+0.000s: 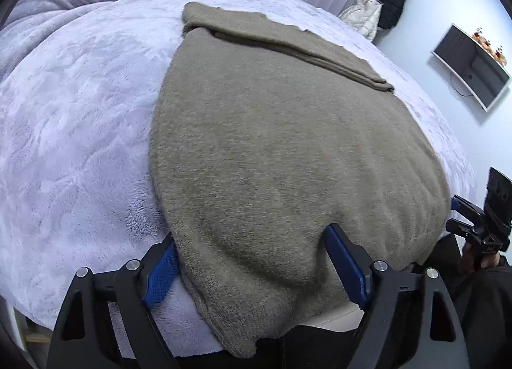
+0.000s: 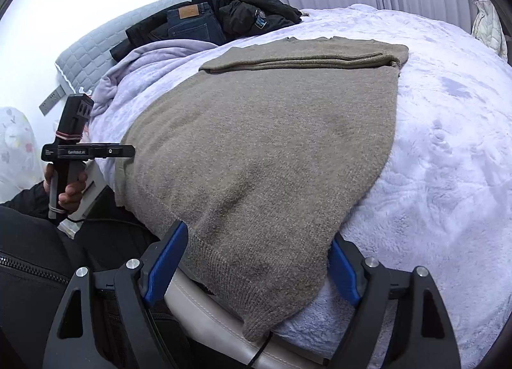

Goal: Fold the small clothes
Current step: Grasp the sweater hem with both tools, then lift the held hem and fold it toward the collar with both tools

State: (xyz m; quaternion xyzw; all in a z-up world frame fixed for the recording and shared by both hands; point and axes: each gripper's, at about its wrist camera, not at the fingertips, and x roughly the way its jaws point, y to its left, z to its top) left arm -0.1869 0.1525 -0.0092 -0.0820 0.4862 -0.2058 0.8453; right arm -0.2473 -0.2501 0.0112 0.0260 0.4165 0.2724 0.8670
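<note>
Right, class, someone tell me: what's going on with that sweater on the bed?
A person holding a two-finger gripper in each hand is folding a taupe knit sweater spread on a lavender blanket. Its far end already has the sleeves folded across. The left gripper and right gripper each sit at a corner of the near hem, fingers wide apart astride the cloth, not yet closed on it. Dark jeans and a black jacket lie by the headboard.
</note>
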